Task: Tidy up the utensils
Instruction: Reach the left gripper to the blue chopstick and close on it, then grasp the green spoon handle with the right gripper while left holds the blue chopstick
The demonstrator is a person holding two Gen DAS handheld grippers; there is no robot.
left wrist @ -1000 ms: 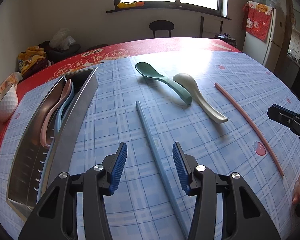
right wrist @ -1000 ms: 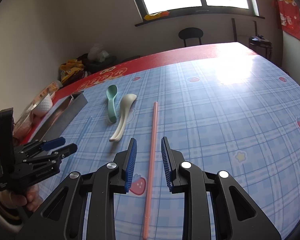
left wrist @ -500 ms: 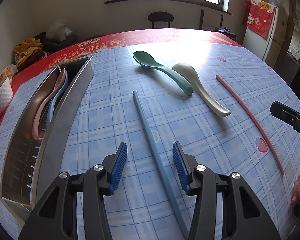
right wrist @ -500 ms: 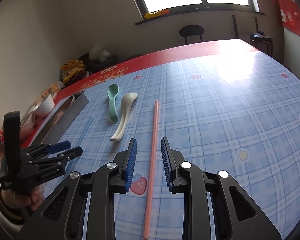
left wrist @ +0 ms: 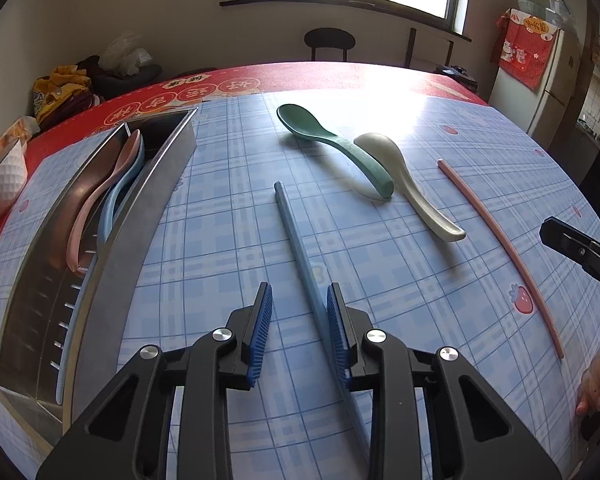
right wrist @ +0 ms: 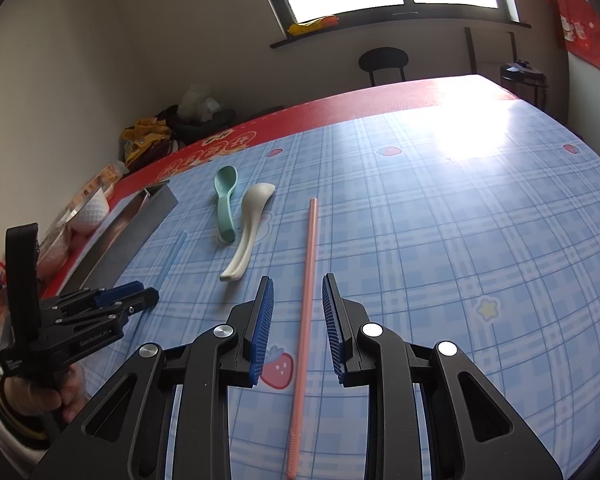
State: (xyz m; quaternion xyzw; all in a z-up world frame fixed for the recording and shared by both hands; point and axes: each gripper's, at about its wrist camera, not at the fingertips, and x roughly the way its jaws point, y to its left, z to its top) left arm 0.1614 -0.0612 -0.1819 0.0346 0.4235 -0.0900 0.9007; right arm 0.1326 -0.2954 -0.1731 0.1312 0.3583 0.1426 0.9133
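A blue chopstick lies on the checked tablecloth and runs between the jaws of my left gripper. Those jaws are closing; the stick lies close beside the right pad, with a gap left on the other side. My right gripper stands open over a pink chopstick, which lies loose between its pads. A green spoon and a beige spoon lie side by side further out. The steel tray at the left holds a pink spoon, a blue spoon and a blue stick.
A white bowl sits beyond the tray at the table's left edge, with snack bags behind it. A black chair stands at the far side. A hand holds the left gripper low at the left.
The left gripper's jaws have narrowed around the blue chopstick. The right gripper has stayed over the pink chopstick.
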